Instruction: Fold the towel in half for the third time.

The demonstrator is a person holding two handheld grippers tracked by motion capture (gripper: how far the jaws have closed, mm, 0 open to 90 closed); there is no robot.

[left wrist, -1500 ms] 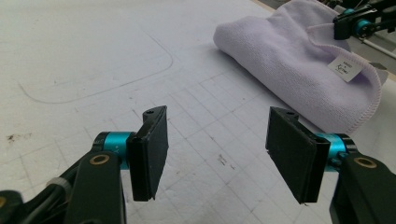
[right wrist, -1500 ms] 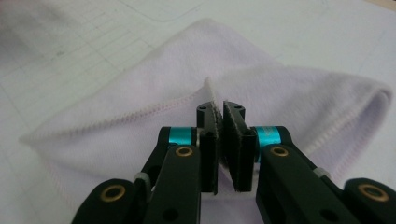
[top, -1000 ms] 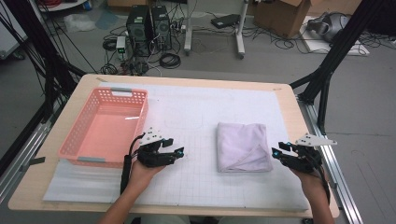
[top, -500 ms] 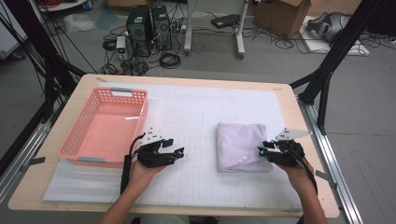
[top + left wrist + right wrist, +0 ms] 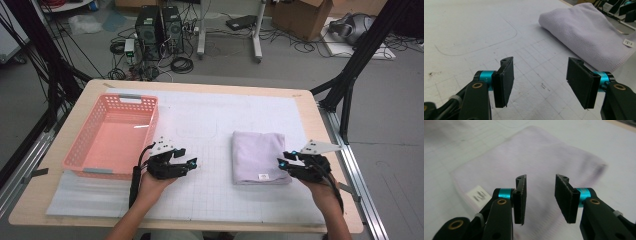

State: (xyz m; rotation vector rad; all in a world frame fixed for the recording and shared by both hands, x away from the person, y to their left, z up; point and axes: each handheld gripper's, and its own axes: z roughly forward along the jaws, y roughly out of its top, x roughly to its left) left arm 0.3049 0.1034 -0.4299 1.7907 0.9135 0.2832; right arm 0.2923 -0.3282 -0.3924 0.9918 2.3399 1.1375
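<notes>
The desk (image 5: 320, 210) fills the middle of the high view, w/ a white grid mat on it. In the left part of the frame stands the pink plastic basket (image 5: 112, 137), nothing inside. Right of centre lies the folded lilac towel (image 5: 259, 157), roughly a rectangle w/ its longer side running from the lower part of the frame toward the upper part, and a small white label (image 5: 261, 176) on its near edge.

The right gripper (image 5: 286, 162) is at the lower right corner of the towel, pointing toward the left of the frame, so the towel lies directly in front of it. In the right gripper view its tips (image 5: 540, 197) are already over the cloth, the label to the lower left of the frame. The jaws stand part open after closing some, then easing apart a little; nothing pinched yet, the pads do not press on the cloth.

The left gripper (image 5: 191, 163) is between basket and towel, well apart from the towel's left edge. In the left gripper view (image 5: 539, 80) its jaws are spread wide, only mat between them, the towel at upper right of the frame.

Judgement: right hand is clearly nearer, so the coming grasp prob. belongs to it, at the near right corner.
</notes>
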